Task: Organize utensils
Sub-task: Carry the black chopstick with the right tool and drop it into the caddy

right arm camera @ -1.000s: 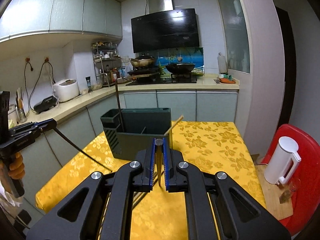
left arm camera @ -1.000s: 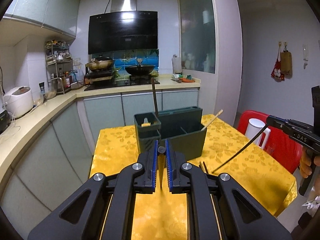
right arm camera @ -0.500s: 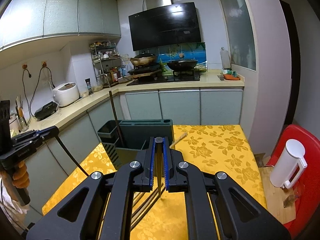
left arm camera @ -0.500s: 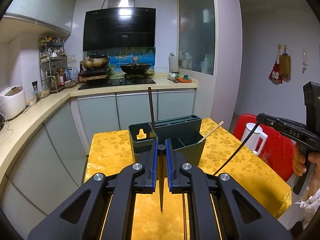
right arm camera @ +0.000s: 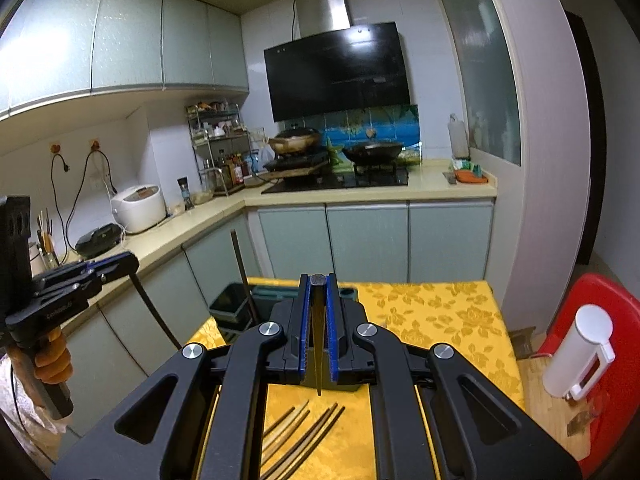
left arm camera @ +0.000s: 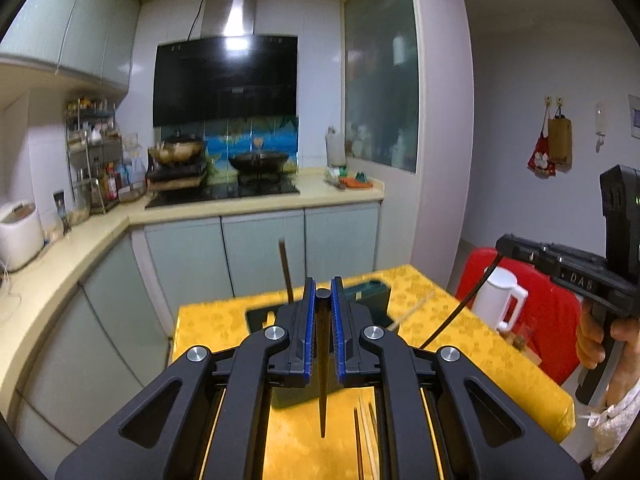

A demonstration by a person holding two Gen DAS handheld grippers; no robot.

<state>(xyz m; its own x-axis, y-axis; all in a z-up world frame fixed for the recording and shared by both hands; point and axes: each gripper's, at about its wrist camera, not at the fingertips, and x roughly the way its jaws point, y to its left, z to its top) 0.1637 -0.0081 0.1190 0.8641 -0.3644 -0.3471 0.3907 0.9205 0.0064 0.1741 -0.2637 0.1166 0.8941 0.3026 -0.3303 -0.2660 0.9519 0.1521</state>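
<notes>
Left wrist: my left gripper (left arm camera: 320, 312) clamps one dark tapered chopstick (left arm camera: 322, 384), above the dark green plastic utensil holder (left arm camera: 370, 292) | Right wrist: right gripper (right arm camera: 318, 304) pinches another dark chopstick (right arm camera: 319, 356); loose wooden chopsticks (right arm camera: 300, 436) lie before holder | Step: carrying; next, I'd drop tips into a compartment.

A black range hood (left arm camera: 226, 80) hangs over two pans on the stove (right arm camera: 340, 180), a white rice cooker (right arm camera: 139, 208) and a spice rack (right arm camera: 218, 140) stand along the beige counter, and a white kettle (right arm camera: 582, 354) sits on wood beside a red chair (left arm camera: 532, 308).
</notes>
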